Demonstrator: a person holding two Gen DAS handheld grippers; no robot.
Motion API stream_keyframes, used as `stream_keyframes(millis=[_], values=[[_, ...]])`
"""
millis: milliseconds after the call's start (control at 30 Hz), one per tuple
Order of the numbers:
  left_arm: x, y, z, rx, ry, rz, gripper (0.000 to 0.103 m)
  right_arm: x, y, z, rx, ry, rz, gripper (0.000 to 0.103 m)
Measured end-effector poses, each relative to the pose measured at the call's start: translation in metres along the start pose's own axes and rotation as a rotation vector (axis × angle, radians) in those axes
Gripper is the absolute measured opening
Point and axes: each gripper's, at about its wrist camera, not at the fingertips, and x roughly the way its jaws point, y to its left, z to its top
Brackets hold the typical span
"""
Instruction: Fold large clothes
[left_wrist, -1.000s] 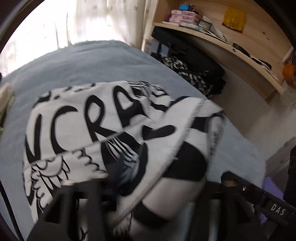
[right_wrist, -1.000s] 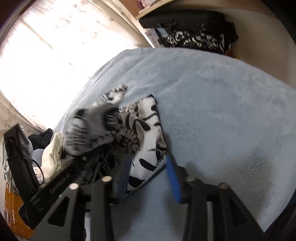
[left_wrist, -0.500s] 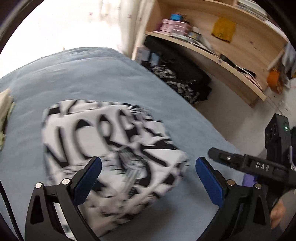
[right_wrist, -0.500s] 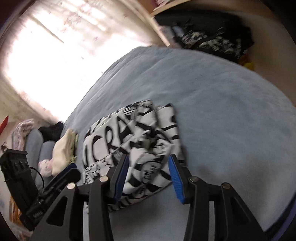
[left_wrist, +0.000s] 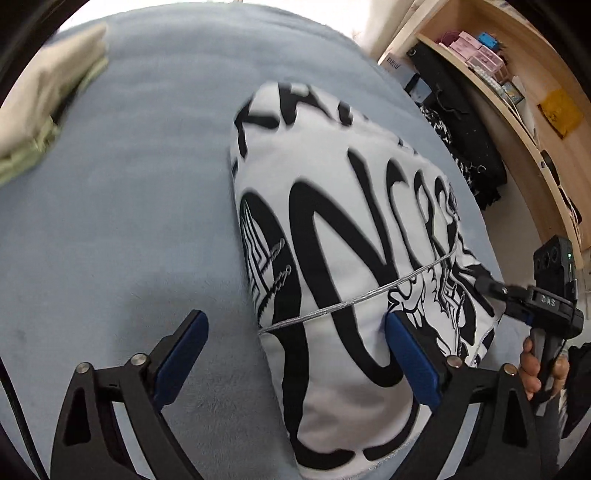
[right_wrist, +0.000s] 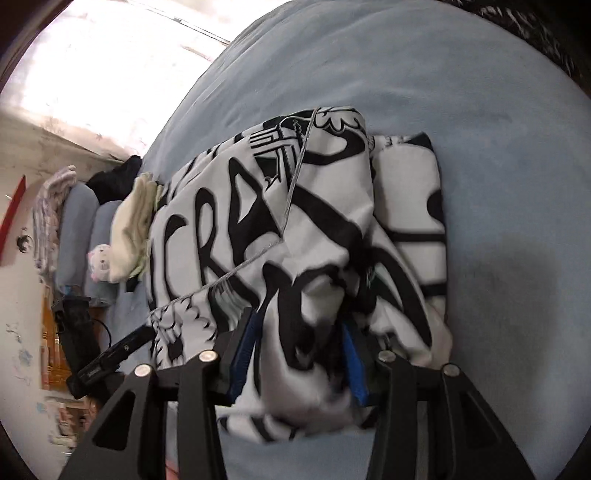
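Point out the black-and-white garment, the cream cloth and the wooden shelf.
Garment (left_wrist: 332, 206): left wrist view, on its white top panel.
Cream cloth (left_wrist: 40, 99): left wrist view, on its folded upper face.
Shelf (left_wrist: 524, 122): left wrist view, on the board's front edge.

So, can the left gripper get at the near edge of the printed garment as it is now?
Probably yes. The left gripper is wide open, closing slightly, and the printed garment already lies between its fingers, with nothing blocking it on the blue blanket.

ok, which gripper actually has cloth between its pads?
The right gripper: its closing jaws bunch the black-and-white garment. The left gripper stands wide, closing over the garment's edge, gripping nothing.
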Motion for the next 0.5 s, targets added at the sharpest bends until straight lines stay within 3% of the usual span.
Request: stream_keyframes(millis=[67,133,267,333,400,500], values=[[0.007,0.001,-0.001,-0.017,0.005,-0.039,0.093,0.006,0.006,0.000,-0.038,0.003,-0.046,0.019],[0.009,-0.006,0.000,-0.007,0.001,-0.055,0.083,0.001,0.016,-0.003,-0.092,-0.018,-0.083,0.015],[0.005,-0.035,-0.005,0.075,-0.044,0.005,0.080,-0.048,0.048,-0.021,-0.231,-0.193,-0.190,0.013],[0.001,-0.047,-0.010,0.111,-0.072,0.030,0.076,-0.055,0.045,-0.025,-0.242,-0.222,-0.231,0.012],[0.002,-0.061,-0.017,0.162,-0.106,0.080,0.071,-0.040,0.025,-0.025,-0.204,-0.167,-0.262,0.013],[0.011,-0.075,-0.027,0.213,-0.133,0.180,0.067,-0.010,-0.002,-0.024,-0.143,-0.086,-0.242,0.015]])
